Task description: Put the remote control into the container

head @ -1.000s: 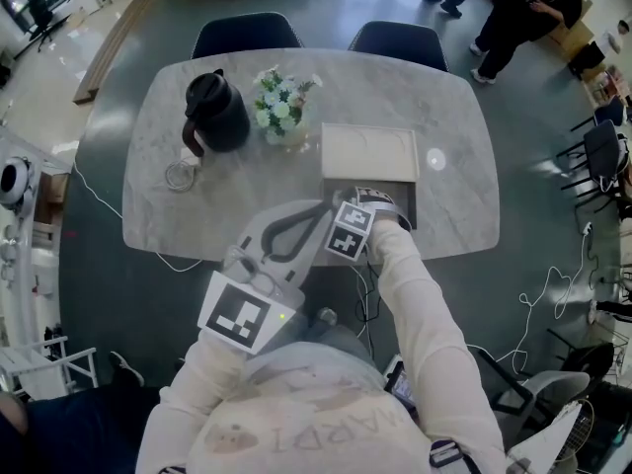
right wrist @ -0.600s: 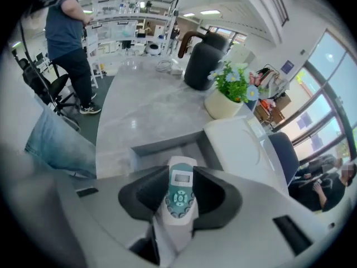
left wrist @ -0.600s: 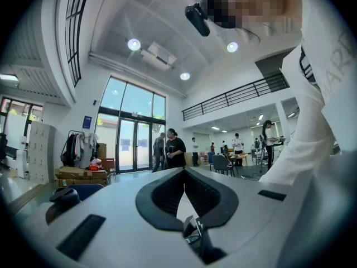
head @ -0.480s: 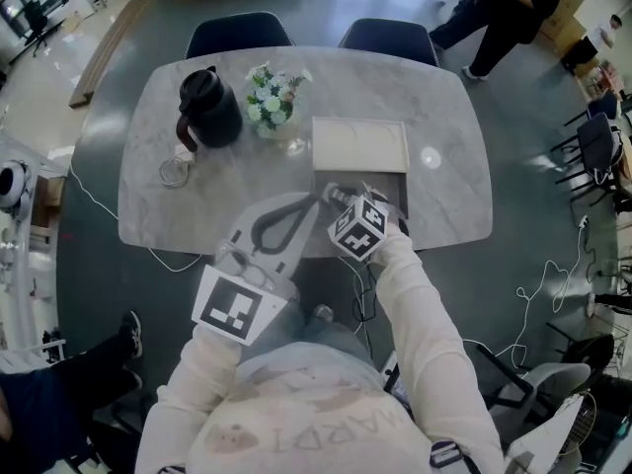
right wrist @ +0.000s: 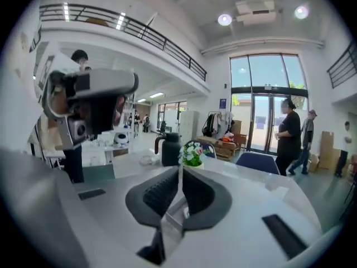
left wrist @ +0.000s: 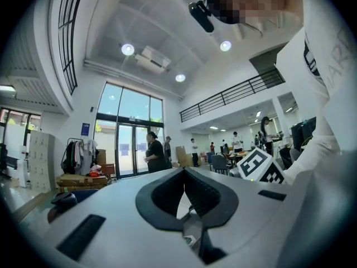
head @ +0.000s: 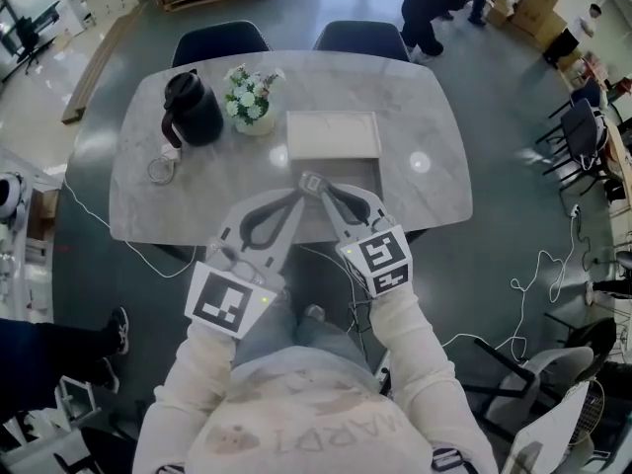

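Note:
The container, a shallow white tray (head: 333,134), sits mid-table with a dark section (head: 353,173) along its near side. I cannot make out the remote control in any view. My right gripper (head: 312,181) is held above the table's near edge, just short of that dark section. Its jaws are closing, with the tips (right wrist: 179,169) together and nothing between them. My left gripper (head: 298,197) hovers beside it on the left. The left gripper's tips (left wrist: 183,170) touch and it holds nothing.
A black kettle (head: 193,110) and a vase of flowers (head: 247,97) stand at the table's far left, with a small glass piece (head: 158,169) nearer. Two dark chairs (head: 219,39) stand behind the table. People stand beyond it (head: 434,3). Cables trail on the floor (head: 513,304).
My right gripper has drawn back from the container's dark near section toward me, and its jaws have come together. The left gripper has barely moved.

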The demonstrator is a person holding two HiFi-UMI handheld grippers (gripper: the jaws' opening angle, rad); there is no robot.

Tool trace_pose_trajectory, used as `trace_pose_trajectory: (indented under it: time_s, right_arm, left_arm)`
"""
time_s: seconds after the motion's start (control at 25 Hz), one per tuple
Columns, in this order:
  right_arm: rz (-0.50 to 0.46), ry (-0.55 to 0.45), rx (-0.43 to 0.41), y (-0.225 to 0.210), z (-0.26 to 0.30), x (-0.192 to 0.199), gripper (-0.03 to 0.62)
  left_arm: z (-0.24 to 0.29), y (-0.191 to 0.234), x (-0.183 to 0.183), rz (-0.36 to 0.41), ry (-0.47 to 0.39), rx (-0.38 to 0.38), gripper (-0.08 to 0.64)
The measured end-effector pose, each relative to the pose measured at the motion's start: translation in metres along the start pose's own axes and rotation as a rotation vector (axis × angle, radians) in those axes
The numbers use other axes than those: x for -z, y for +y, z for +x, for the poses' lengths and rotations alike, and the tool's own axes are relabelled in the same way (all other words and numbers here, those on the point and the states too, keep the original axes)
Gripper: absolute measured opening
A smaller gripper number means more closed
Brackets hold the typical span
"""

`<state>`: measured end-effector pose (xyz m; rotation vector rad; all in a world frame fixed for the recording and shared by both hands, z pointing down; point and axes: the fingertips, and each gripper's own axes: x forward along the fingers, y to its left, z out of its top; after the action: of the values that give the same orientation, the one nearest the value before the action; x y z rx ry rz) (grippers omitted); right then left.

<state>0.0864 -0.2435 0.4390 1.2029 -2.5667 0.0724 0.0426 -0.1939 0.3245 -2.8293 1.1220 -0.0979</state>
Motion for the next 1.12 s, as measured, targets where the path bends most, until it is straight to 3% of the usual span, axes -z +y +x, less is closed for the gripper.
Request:
trace_pose_trajectory:
  time_s: [0.28, 0.52, 0.88, 1.12]
  right_arm:
    - [0.054, -0.210, 0.007, 0.031, -0.081, -0.050, 0.028]
    - [0.066, -0.300, 0.061, 0.057, -0.130, -0.079, 0.028]
    - [0.074, -0.367, 0.155, 0.146, -0.152, -0.106, 0.026]
    - [0.081, -0.354, 0.227, 0.203, -0.159, -0.111, 0.026]
  left_arm:
    - [-0.016, -0.050, -0.016, 0.020, -0.035, 0.052, 0.011]
    - [-0.037, -0.069, -0.031, 0.019, -0.069, 0.107, 0.011]
    - [-0.119, -0.079, -0.032, 0.049, -0.083, 0.226, 0.011]
    - [-0.179, -0.075, -0.032, 0.047, -0.093, 0.282, 0.011]
